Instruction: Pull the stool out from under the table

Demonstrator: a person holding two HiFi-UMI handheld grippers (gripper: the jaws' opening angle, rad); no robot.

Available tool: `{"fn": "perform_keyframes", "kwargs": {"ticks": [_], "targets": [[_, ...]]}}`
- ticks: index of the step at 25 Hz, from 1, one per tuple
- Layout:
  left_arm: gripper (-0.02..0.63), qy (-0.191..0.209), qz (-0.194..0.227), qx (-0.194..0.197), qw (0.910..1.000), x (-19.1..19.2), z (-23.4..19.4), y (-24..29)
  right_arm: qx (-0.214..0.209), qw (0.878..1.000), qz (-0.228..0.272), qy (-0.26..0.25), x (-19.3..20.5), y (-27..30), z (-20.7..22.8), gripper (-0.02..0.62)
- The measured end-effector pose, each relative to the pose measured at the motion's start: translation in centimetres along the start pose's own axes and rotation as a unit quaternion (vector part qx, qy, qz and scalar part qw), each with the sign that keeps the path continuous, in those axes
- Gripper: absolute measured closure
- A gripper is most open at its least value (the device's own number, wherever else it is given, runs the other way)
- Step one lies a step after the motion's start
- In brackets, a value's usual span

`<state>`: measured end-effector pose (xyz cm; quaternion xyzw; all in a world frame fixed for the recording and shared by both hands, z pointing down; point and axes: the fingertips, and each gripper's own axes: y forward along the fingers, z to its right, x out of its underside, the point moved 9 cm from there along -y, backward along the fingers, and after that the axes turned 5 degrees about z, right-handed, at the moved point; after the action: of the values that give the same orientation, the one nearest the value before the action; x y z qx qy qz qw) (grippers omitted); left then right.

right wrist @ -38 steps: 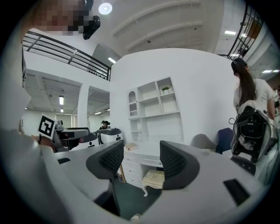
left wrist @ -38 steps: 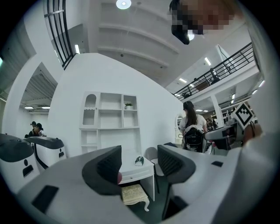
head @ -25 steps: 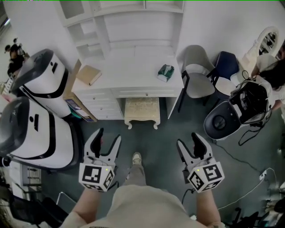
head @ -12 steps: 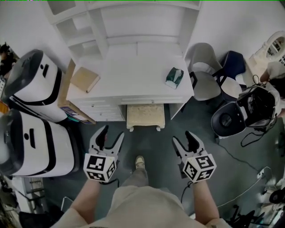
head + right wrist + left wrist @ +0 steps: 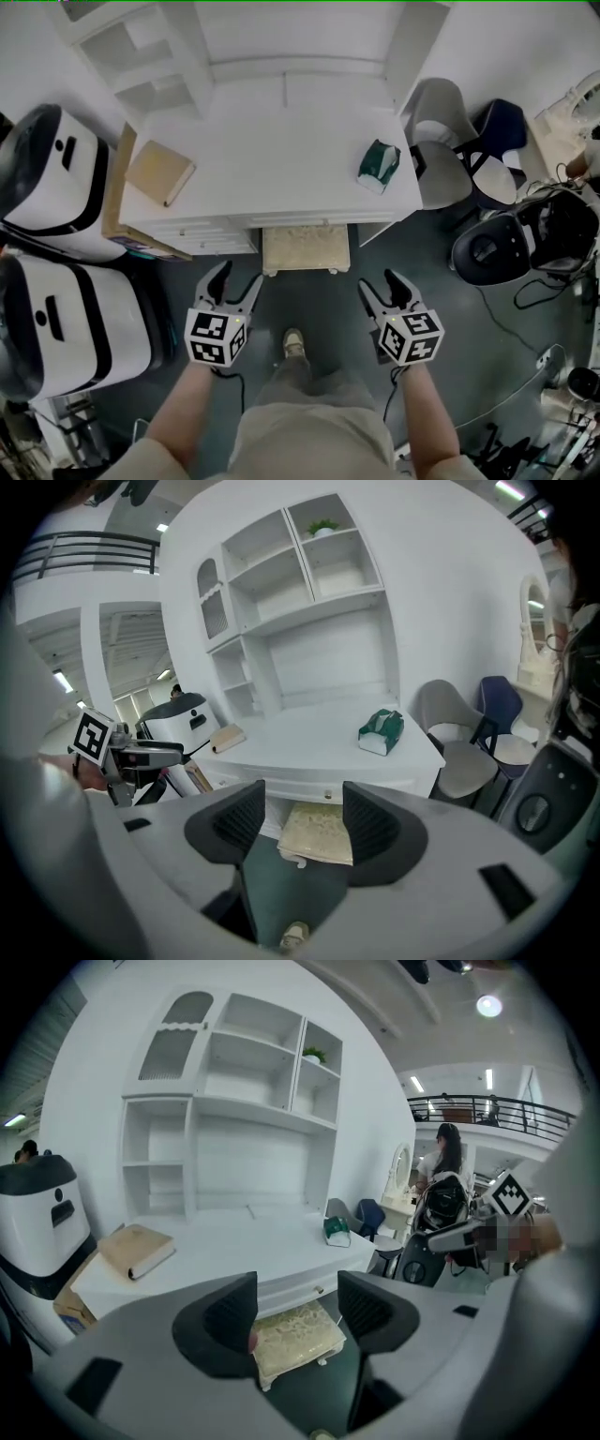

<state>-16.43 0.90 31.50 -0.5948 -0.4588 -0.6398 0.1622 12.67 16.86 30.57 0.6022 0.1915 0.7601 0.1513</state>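
Cream and tucked under the white desk (image 5: pixel 272 159), the stool (image 5: pixel 305 248) sits untouched while your left claw (image 5: pixel 236 277) and right claw (image 5: pixel 380 281) hover part-open and empty short of it, so you're on the approach: next, reach its front edge and grip.

A home-style room mocked up inside a large hall. A white worktop (image 5: pixel 281 150) with a shelf unit (image 5: pixel 234 1082) and chairs (image 5: pixel 441 141) stands beside 2 bulky white-and-black machines (image 5: pixel 56 178), below a railed mezzanine (image 5: pixel 487 1107) and ceiling lights (image 5: pixel 487 1005).
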Motion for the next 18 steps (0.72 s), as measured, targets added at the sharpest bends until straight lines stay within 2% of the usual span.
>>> {"fn": "perform_keyframes", "kwargs": {"ticks": [7,13,18], "targets": [[0.333,-0.046,-0.040,-0.014,0.9980,4.1,-4.2,7.7,0.004,0.999,-0.037,0.011,2.8,7.8,4.1,0.332],[0.328,-0.059,-0.073,-0.022,0.9953,8.3,-4.7,12.3,-0.008,0.998,-0.056,0.022,5.3,13.1,7.2,0.333],[0.328,-0.064,-0.061,-0.047,0.9950,11.5,-4.8,15.6,-0.024,0.996,-0.077,0.024,7.9,17.0,9.7,0.332]]}}
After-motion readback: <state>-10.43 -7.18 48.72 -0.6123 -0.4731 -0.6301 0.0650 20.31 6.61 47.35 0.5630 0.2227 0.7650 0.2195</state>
